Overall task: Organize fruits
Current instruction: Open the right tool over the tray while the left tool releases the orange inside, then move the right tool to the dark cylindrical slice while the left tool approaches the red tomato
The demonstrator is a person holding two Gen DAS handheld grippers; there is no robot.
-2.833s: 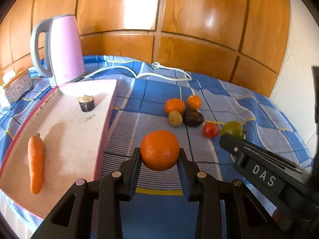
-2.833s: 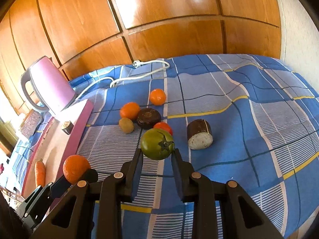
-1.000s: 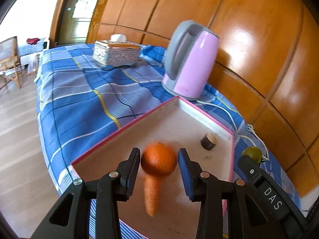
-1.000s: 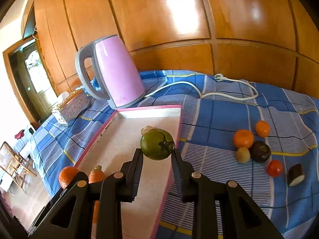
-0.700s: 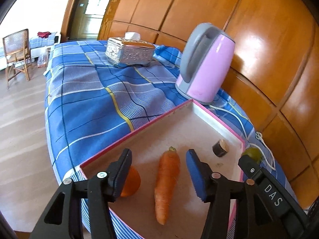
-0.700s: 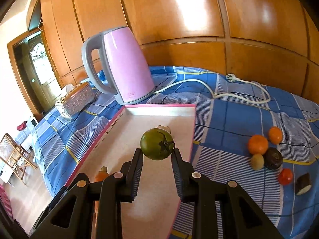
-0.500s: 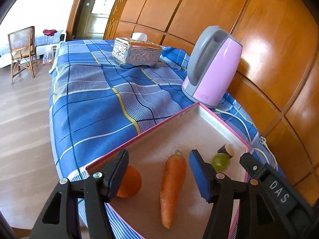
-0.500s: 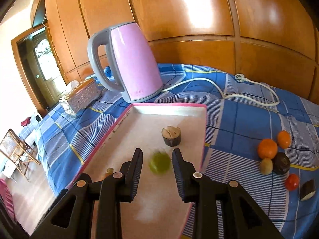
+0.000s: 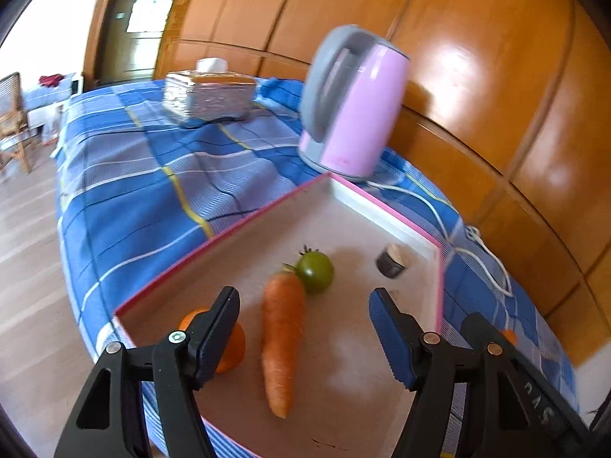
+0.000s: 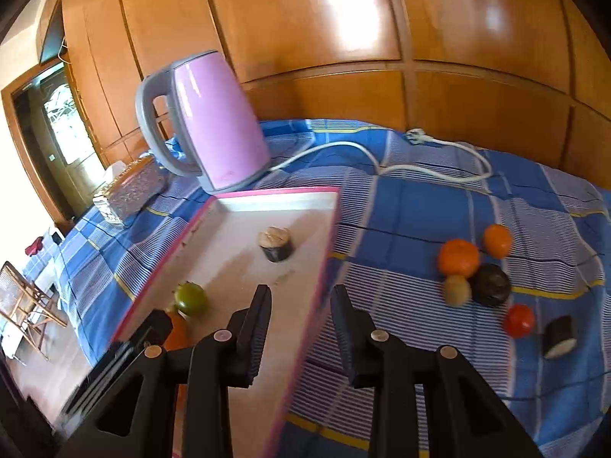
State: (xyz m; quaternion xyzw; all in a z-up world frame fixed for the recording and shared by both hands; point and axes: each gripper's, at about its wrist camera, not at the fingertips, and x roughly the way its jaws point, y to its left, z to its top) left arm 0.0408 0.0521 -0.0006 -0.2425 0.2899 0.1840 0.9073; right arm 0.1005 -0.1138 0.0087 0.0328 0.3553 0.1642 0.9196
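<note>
Wood-panelled walls back a bed under a blue checked cover. Nearest in the left view, the left tool (image 9: 303, 334) is spread wide and empty over the pink-rimmed tray (image 9: 214, 234), where an orange (image 9: 229, 345), a carrot (image 9: 282, 337) and a green tomato (image 9: 315, 271) lie. The right tool (image 10: 301, 318) is likewise released. Remaining fruits (image 10: 458, 257) at right should be approached from above and gripped gently. Farther back stands a pink kettle (image 10: 217, 122). No writing is fully legible.
</note>
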